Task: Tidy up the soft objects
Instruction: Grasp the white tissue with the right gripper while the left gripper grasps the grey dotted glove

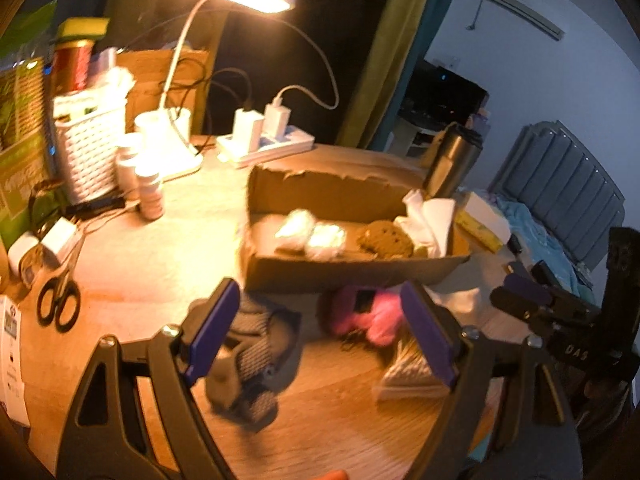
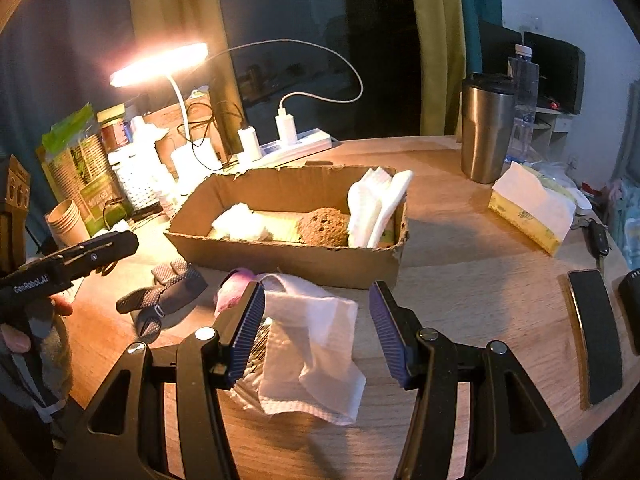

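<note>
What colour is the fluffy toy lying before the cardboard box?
Pink fluffy toy; left wrist view shows it best.

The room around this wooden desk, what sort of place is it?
Probably a bedroom with a work desk: a grey padded headboard with blue bedding, a lit white desk lamp, and a wall-mounted white air conditioner.

The left tongs [image 1: 320, 332] tilt downward with jaws spread wide and nothing pressed between the pads. The right tongs [image 2: 318, 332] tilt down likewise, jaws partly apart, gripping nothing. A hand [image 2: 24, 332] holds the left handle.
</note>
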The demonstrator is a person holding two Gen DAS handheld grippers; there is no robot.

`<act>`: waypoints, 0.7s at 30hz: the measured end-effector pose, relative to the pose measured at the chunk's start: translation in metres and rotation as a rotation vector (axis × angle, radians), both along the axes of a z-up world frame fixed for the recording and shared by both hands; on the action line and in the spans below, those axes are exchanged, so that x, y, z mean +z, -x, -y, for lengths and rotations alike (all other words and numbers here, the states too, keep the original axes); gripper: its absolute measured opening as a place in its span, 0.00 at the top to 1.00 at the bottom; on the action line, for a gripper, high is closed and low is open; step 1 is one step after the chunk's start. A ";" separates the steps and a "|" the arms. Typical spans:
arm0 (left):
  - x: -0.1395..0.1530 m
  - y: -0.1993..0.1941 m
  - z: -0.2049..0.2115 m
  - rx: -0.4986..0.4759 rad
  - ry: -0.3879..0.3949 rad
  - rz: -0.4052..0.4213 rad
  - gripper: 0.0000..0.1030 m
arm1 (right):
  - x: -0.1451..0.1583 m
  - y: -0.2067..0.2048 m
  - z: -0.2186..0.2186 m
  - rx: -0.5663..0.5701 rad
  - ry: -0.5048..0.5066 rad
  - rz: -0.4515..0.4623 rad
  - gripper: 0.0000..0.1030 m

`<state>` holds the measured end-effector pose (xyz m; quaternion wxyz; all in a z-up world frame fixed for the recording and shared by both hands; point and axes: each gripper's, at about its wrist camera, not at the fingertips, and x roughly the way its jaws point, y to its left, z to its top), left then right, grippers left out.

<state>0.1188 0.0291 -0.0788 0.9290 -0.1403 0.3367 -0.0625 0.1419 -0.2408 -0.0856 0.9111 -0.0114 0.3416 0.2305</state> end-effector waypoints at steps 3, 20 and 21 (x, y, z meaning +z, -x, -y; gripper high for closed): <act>-0.009 0.005 -0.006 0.016 -0.011 -0.019 0.19 | -0.003 0.001 -0.001 0.000 0.001 -0.009 0.44; -0.076 -0.012 -0.008 0.059 -0.135 -0.195 0.19 | -0.048 -0.016 0.000 0.006 -0.003 -0.125 0.44; -0.078 -0.014 -0.007 0.059 -0.143 -0.205 0.19 | -0.050 -0.018 0.001 0.004 -0.009 -0.132 0.44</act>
